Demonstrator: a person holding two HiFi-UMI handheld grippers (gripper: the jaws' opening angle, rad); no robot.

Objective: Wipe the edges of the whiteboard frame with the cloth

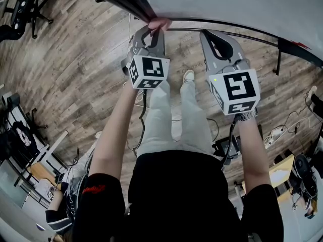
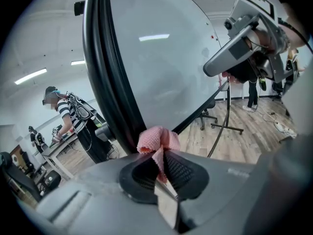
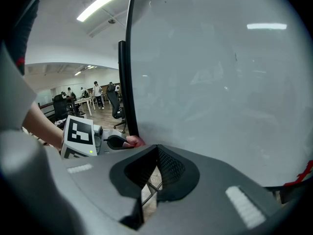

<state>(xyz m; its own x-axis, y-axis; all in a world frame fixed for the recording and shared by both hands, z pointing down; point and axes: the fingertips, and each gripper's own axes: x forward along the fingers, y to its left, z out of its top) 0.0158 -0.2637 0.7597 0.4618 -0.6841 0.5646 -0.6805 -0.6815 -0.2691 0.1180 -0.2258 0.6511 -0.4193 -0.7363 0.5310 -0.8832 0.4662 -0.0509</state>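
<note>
A pink cloth (image 1: 160, 23) is pinched in my left gripper (image 1: 154, 30), which is shut on it. The cloth (image 2: 156, 141) presses against the black frame (image 2: 105, 87) of the whiteboard (image 1: 242, 4), at the lower corner where the side rail meets the bottom rail. My right gripper (image 1: 208, 34) hovers just to the right, close under the bottom rail, jaws together with nothing between them. In the right gripper view the frame's upright edge (image 3: 125, 82) stands left of the white surface, and the left gripper (image 3: 83, 137) with the cloth (image 3: 135, 141) sits beside it.
The whiteboard stands on a metal leg (image 1: 278, 59) over a wood floor (image 1: 81, 74). An office chair (image 1: 22, 9) is at the far left. Cables and a power strip (image 1: 275, 132) lie to the right. A person in a striped shirt (image 2: 66, 112) works at desks behind.
</note>
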